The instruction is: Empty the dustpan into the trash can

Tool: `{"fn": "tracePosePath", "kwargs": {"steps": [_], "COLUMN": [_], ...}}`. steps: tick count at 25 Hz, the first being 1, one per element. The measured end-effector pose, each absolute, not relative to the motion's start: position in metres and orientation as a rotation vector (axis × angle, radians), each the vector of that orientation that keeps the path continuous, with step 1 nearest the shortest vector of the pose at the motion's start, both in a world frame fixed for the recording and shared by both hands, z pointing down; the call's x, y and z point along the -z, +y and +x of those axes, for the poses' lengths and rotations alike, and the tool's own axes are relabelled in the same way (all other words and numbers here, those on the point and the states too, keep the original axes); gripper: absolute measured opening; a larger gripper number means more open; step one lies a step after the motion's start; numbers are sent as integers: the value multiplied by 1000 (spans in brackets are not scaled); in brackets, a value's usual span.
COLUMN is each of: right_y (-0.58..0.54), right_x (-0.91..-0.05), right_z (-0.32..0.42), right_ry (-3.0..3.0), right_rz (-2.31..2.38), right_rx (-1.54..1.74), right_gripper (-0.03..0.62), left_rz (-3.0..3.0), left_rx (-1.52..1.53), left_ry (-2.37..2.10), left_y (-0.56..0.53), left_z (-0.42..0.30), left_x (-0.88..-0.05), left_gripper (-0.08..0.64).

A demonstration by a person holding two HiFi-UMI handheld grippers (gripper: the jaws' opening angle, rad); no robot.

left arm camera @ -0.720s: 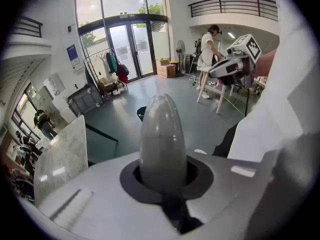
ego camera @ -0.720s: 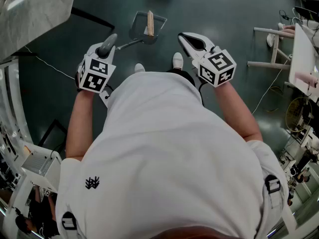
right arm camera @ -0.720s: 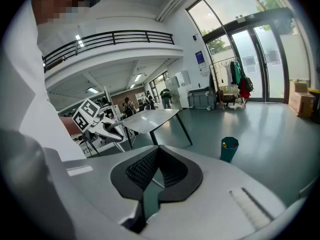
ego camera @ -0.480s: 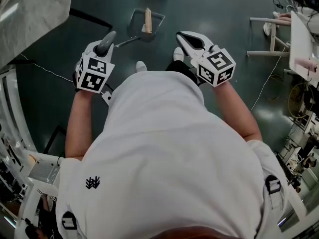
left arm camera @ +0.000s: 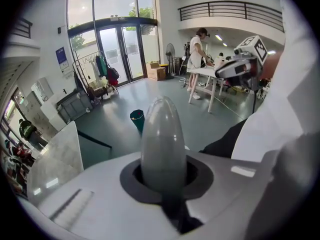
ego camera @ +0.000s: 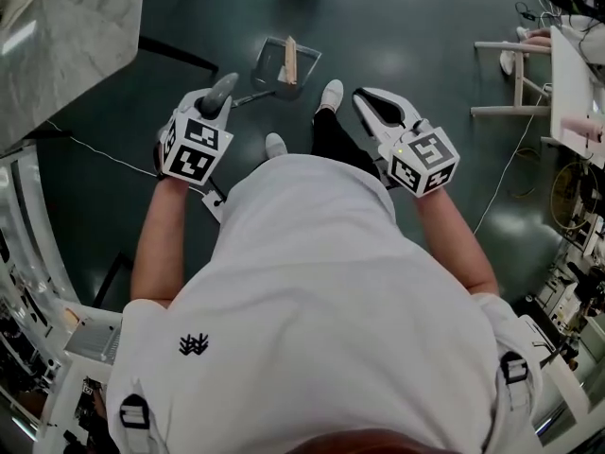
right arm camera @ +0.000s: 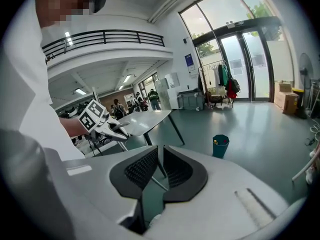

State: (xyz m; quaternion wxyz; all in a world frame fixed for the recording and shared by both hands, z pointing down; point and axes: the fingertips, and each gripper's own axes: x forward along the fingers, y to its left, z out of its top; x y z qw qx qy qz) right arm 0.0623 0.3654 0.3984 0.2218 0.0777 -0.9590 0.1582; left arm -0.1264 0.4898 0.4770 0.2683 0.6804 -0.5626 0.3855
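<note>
My left gripper (ego camera: pixel 214 110) is shut on the grey handle (ego camera: pixel 220 92) of a long-handled dustpan. Its clear pan (ego camera: pixel 274 64) hangs low over the dark floor ahead of me, with a wooden block (ego camera: pixel 290 59) lying in it. In the left gripper view the rounded handle end (left arm camera: pixel 163 144) sticks up between the jaws of the left gripper (left arm camera: pixel 163 176). A teal trash can (left arm camera: pixel 137 119) stands far off on the floor, and the trash can (right arm camera: pixel 220 146) also shows in the right gripper view. My right gripper (ego camera: pixel 363 95) is held at waist height, the right gripper (right arm camera: pixel 160 156) shut on nothing.
A marble-topped table (ego camera: pixel 66 22) is at the upper left. A white table (ego camera: pixel 570 78) with white legs and cables beneath stands at the right. My own shoes (ego camera: pixel 331 93) are just behind the pan. A person (left arm camera: pixel 195 59) stands at a far table by glass doors.
I have stepped forward: one shoe has moved up beside the pan. Both grippers shifted slightly right and lower in the view, the left still holding the dustpan.
</note>
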Motion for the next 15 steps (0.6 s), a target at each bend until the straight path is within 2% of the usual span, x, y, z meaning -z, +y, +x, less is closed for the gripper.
{"fn": "tracePosePath", "kwargs": {"steps": [3, 15], "right_y": [339, 137], "right_x": [-394, -411], "right_z": [58, 73], "right_ry": [-2665, -2670], "right_rz": [198, 244], "right_rx": [-438, -479], "right_gripper": [64, 64], "left_rz": [1826, 1743], "left_rx": [-1028, -1149], "left_ry": [-1523, -1562], "left_y": [463, 281], "left_z": [-137, -179], "left_x": [-470, -449], "left_gripper": [74, 74]}}
